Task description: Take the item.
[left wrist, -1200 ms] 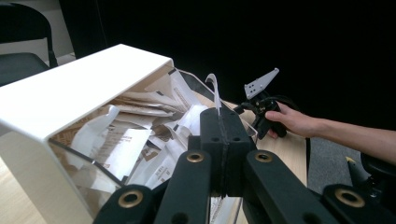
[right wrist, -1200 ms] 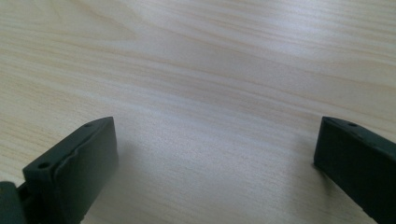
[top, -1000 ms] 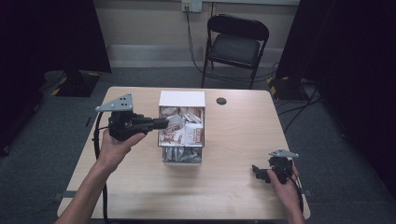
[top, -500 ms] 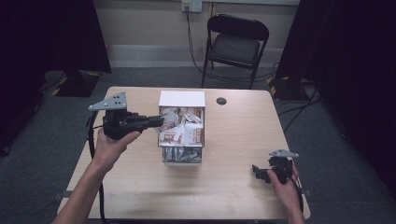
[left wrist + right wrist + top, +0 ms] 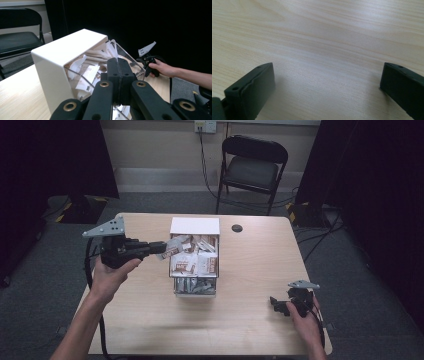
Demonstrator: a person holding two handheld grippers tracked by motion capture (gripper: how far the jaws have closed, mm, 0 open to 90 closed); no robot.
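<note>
The box [image 5: 195,226] sits at the table's [image 5: 150,320] centre, packets [image 5: 192,262] inside; a chair [image 5: 252,167] stands behind, upper middle.

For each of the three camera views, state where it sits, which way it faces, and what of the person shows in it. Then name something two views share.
High view: above the table, looking forward and down; both forearms.
Left gripper view: rides the left gripper, shut on a packet, facing the box; far hand.
Right gripper view: rides the right gripper, open, facing down at tabletop.
Shared: high and left gripper views show the box.

Light wood tabletop [image 5: 150,320]: clear box [image 5: 196,270] of packets at centre, small black disc [image 5: 237,228] near far edge.
</note>
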